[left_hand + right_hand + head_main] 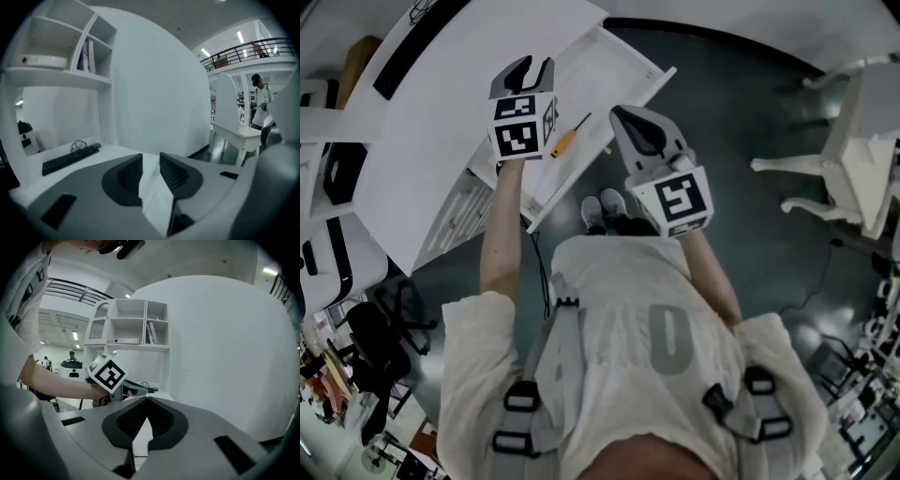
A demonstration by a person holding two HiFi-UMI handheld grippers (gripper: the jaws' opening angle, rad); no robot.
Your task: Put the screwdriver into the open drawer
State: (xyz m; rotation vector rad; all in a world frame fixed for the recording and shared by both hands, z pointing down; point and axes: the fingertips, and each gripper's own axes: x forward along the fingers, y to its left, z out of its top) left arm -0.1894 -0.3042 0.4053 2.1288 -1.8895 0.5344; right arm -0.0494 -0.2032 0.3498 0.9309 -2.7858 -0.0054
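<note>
Screwdriver lies inside open drawer, clear of both your tongs. Your left tongs part-open, empty; right tongs closed on nothing.

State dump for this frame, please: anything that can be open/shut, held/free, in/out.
Drawer: open, pulled out.
Screwdriver: lying flat inside the drawer, not held.
Left gripper: jaws partly apart, nothing between them.
Right gripper: jaws together at the tips, empty.
</note>
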